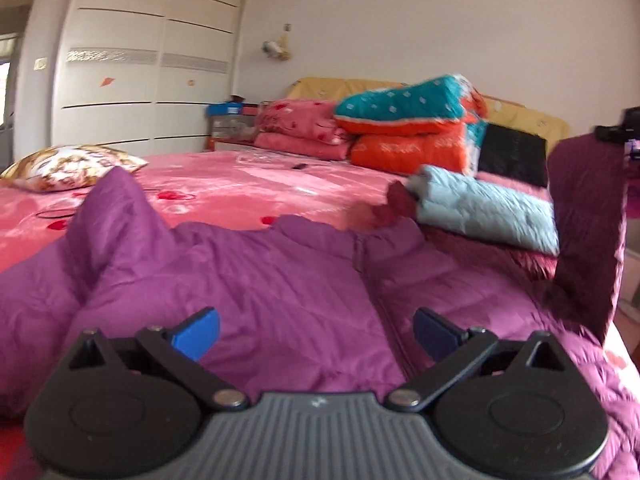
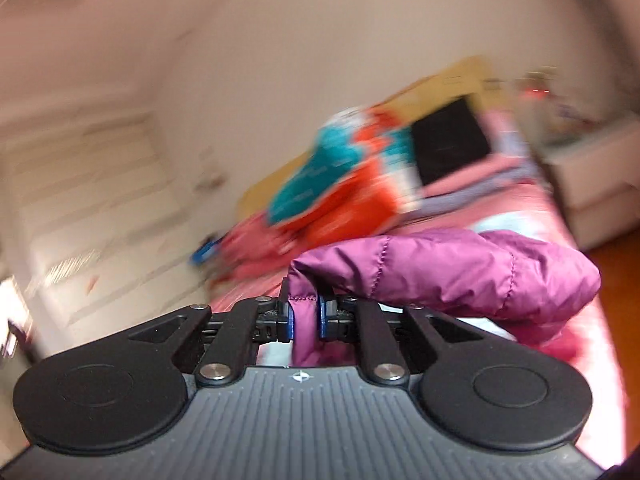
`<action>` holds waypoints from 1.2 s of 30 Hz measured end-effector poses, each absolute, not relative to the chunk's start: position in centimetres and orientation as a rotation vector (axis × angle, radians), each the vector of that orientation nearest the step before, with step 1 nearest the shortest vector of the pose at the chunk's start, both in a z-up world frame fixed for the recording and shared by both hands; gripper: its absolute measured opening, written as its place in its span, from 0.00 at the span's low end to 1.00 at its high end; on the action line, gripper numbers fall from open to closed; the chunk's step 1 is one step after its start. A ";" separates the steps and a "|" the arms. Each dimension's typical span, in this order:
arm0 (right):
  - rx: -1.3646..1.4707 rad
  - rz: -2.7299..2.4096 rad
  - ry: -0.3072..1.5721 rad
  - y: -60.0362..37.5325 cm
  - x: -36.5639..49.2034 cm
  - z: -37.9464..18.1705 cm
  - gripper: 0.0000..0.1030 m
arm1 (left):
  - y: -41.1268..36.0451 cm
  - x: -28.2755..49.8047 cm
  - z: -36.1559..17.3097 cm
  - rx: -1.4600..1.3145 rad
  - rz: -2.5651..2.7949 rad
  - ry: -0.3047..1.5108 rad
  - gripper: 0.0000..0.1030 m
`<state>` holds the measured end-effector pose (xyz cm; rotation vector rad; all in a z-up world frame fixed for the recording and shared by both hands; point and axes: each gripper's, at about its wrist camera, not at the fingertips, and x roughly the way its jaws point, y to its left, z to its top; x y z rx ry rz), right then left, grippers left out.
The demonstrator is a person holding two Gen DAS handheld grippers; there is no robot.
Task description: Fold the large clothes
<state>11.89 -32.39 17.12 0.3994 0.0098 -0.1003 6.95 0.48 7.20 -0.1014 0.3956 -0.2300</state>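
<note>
A large purple quilted jacket [image 1: 280,280] lies spread on the pink bed [image 1: 240,192]. My left gripper [image 1: 316,334] is open just above the jacket's middle, with its blue pads apart and nothing between them. My right gripper [image 2: 306,316] is shut on a fold of the purple jacket [image 2: 460,272] and holds it lifted above the bed. In the left wrist view that raised part [image 1: 584,232] hangs at the right, with the right gripper [image 1: 618,132] above it. The right wrist view is blurred.
A folded light blue quilted garment [image 1: 488,208] lies on the bed beyond the jacket. Stacked quilts in teal and orange [image 1: 408,128] and pink [image 1: 296,128] sit at the headboard. A patterned pillow [image 1: 68,164] is at the left. A white wardrobe [image 1: 152,60] stands behind.
</note>
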 end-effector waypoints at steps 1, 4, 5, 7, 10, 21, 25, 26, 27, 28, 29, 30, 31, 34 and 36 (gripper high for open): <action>0.363 -0.055 0.040 -30.3 13.3 17.0 0.14 | 0.9 7.1 7.4 -0.113 -0.223 0.392 0.99; 0.252 0.075 0.133 -24.2 16.9 15.6 0.14 | 2.4 7.6 8.0 -0.152 -0.203 0.367 0.99; 0.209 0.114 0.174 -22.2 17.9 14.8 0.14 | 2.8 7.9 8.2 -0.164 -0.193 0.360 0.99; 0.110 0.176 0.269 -18.5 19.5 12.6 0.14 | 3.9 8.5 8.5 -0.193 -0.178 0.348 0.99; -0.025 0.238 0.425 -14.6 21.3 8.6 0.14 | 5.5 9.6 8.8 -0.236 -0.174 0.368 0.99; -0.087 0.173 0.554 -10.5 20.2 4.7 0.72 | 7.2 11.0 8.2 -0.309 -0.170 0.404 0.99; -0.044 0.120 0.552 -10.4 17.2 5.6 0.92 | 7.5 10.9 8.2 -0.324 -0.185 0.406 0.99; -0.029 0.101 0.546 -10.6 16.4 5.7 0.97 | 7.6 10.9 8.2 -0.326 -0.186 0.406 0.99; -0.008 0.083 0.538 -10.9 15.7 5.7 0.97 | 7.6 10.9 8.2 -0.329 -0.187 0.408 0.99; 0.025 0.070 0.529 -11.5 15.2 5.9 0.97 | 7.6 10.9 8.2 -0.334 -0.188 0.409 0.99; 0.073 0.055 0.516 -12.6 15.6 5.8 0.97 | 7.7 10.9 8.2 -0.338 -0.191 0.411 0.99; 0.135 0.042 0.499 -13.6 15.5 6.0 0.97 | 7.6 10.9 8.1 -0.337 -0.193 0.414 0.99; 0.201 0.031 0.483 -14.6 15.2 6.2 0.97 | 7.5 10.8 8.1 -0.335 -0.195 0.415 0.99; 0.377 -0.016 0.418 -17.6 15.8 6.7 0.98 | 7.4 10.8 8.1 -0.328 -0.198 0.416 0.99; 0.445 -0.009 0.355 -18.8 16.2 7.3 0.98 | 7.5 10.9 8.1 -0.329 -0.194 0.415 0.99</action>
